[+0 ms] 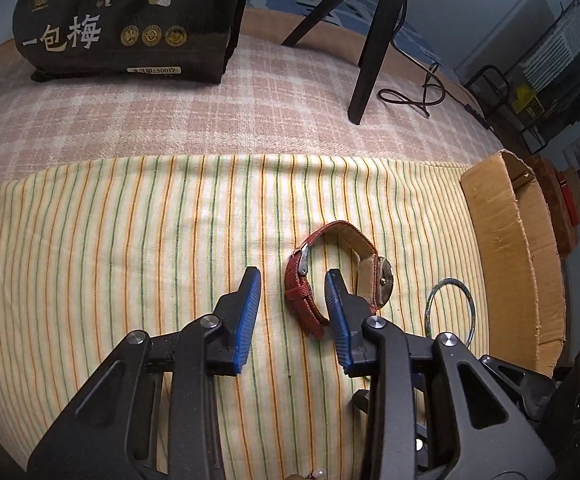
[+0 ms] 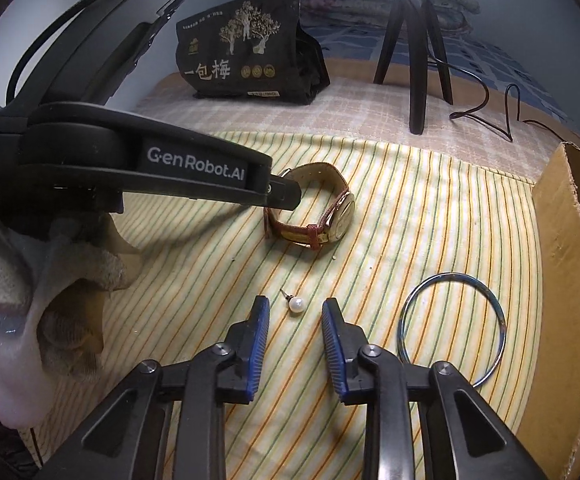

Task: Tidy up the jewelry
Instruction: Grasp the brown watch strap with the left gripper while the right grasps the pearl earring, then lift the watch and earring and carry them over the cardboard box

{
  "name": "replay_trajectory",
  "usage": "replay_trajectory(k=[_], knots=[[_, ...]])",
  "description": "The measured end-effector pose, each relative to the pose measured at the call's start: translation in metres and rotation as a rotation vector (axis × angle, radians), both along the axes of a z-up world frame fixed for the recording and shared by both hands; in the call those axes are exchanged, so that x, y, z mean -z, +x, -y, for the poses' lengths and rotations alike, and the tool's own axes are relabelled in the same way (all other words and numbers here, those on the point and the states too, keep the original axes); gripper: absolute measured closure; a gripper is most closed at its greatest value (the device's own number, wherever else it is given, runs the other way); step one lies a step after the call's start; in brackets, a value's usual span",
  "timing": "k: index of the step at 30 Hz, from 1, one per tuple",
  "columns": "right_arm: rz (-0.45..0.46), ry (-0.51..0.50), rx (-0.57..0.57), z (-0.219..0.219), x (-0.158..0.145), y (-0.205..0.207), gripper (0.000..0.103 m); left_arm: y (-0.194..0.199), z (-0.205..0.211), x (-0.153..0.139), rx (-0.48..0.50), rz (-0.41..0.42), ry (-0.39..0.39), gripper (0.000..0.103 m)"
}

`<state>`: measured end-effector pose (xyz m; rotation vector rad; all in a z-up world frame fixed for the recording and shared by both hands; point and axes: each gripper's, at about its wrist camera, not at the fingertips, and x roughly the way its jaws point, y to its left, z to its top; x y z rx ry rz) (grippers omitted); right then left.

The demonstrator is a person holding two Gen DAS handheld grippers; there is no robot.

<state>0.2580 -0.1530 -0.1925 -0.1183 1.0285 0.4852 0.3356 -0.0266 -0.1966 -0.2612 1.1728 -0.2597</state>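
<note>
A red-strapped wristwatch (image 1: 331, 276) stands on its side on the striped cloth; it also shows in the right wrist view (image 2: 317, 210). My left gripper (image 1: 293, 280) is open, with the buckled strap between its blue fingers and the right finger inside the strap loop. It reaches in from the left in the right wrist view (image 2: 286, 196). A pearl stud earring (image 2: 295, 303) lies just ahead of my open right gripper (image 2: 295, 308), between the fingertips. A thin metal bangle (image 2: 453, 326) lies flat to the right; it also shows in the left wrist view (image 1: 451, 308).
An open cardboard box (image 2: 565, 248) stands at the right edge of the cloth, also in the left wrist view (image 1: 505, 240). A black snack bag (image 1: 130, 20), a tripod (image 1: 373, 52) and a cable (image 1: 417, 96) stand at the back.
</note>
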Motion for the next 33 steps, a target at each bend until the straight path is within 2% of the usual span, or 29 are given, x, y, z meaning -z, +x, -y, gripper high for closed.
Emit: replay_trajectory(k=[2, 4, 9, 15, 33], knots=[[0.007, -0.012, -0.003, -0.002, 0.001, 0.001, 0.078, 0.001, 0.002, 0.002, 0.0, -0.002, 0.005, 0.078], [0.014, -0.021, -0.008, -0.004, 0.001, 0.001, 0.079, 0.001, 0.001, 0.003, -0.004, -0.003, 0.004, 0.08], [0.026, -0.044, -0.022, -0.007, 0.003, -0.001, 0.088, 0.001, 0.003, 0.003, -0.002, 0.001, 0.014, 0.091], [0.027, -0.034, -0.01, -0.002, 0.004, 0.0, 0.097, 0.002, 0.008, 0.003, 0.003, 0.015, 0.039, 0.091], [0.031, -0.006, 0.014, 0.004, -0.005, -0.007, 0.097, -0.01, -0.004, -0.012, -0.031, 0.045, 0.057, 0.093]])
